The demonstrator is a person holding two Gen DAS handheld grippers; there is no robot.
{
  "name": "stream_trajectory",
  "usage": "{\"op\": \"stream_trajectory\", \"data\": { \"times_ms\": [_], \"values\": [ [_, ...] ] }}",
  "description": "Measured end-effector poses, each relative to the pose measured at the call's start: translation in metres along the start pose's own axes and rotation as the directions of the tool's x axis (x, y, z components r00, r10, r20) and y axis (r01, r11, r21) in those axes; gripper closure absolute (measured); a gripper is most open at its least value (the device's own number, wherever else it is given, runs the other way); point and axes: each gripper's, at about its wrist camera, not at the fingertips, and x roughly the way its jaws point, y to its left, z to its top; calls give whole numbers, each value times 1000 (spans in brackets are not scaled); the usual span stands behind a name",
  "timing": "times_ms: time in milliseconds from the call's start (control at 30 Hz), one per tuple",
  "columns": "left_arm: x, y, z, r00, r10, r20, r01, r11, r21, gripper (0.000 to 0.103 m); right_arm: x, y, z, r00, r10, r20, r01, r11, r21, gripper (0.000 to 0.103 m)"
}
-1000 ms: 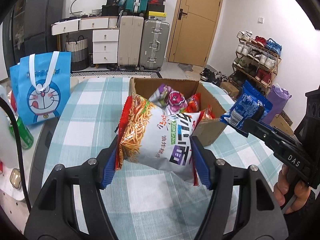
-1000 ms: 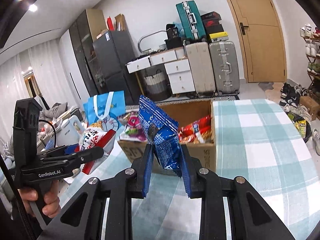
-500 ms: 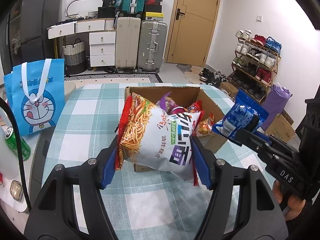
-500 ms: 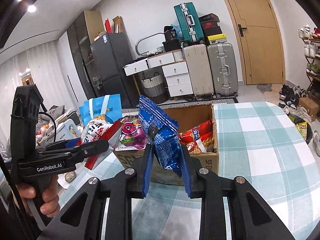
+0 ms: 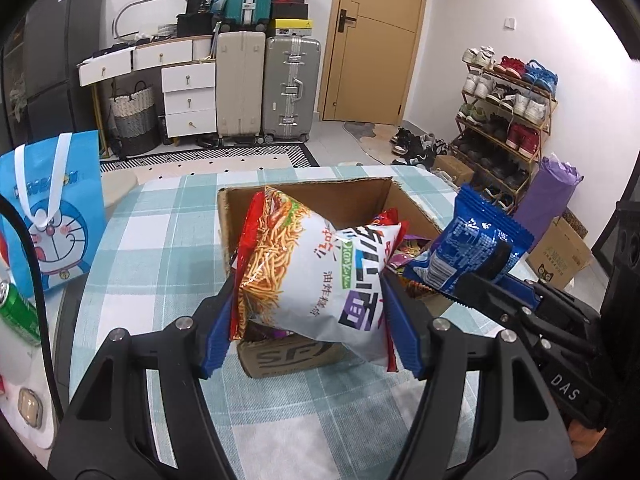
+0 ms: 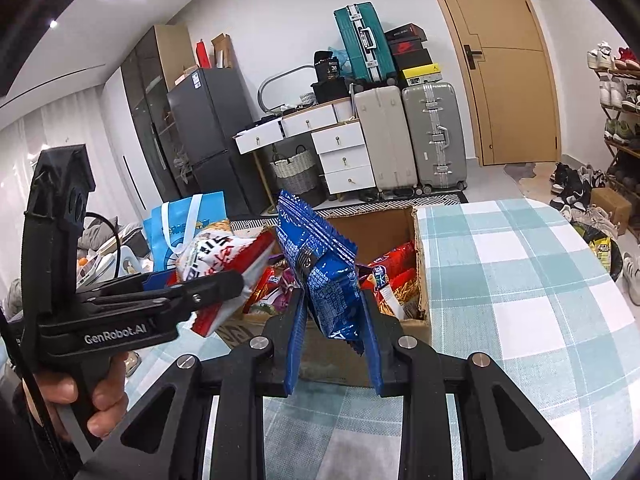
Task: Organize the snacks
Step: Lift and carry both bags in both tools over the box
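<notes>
My left gripper (image 5: 308, 300) is shut on a white and red noodle-snack bag (image 5: 316, 276), held over the near left part of the open cardboard box (image 5: 320, 192). My right gripper (image 6: 334, 304) is shut on a blue snack packet (image 6: 320, 268), held above the box's near edge (image 6: 420, 320). The box holds several red and purple snack bags (image 6: 392, 264). The blue packet also shows at right in the left wrist view (image 5: 472, 248). The noodle bag also shows at left in the right wrist view (image 6: 224, 252).
The box stands on a table with a teal checked cloth (image 5: 168, 240). A blue Doraemon bag (image 5: 52, 216) and a green can (image 5: 16, 312) are at the table's left. Suitcases (image 5: 292, 88), drawers and a shoe rack (image 5: 508, 120) stand beyond the table.
Both grippers have moved forward and higher over the box with their bags; the box now lies closer and lower in both views.
</notes>
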Motion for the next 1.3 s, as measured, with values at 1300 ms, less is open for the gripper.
{"op": "stream_trajectory", "data": {
  "times_ms": [1300],
  "values": [
    [71, 11, 24, 993, 118, -26, -117, 993, 33, 38, 26, -16, 5, 997, -81, -18, 81, 997, -12, 76]
  ]
}}
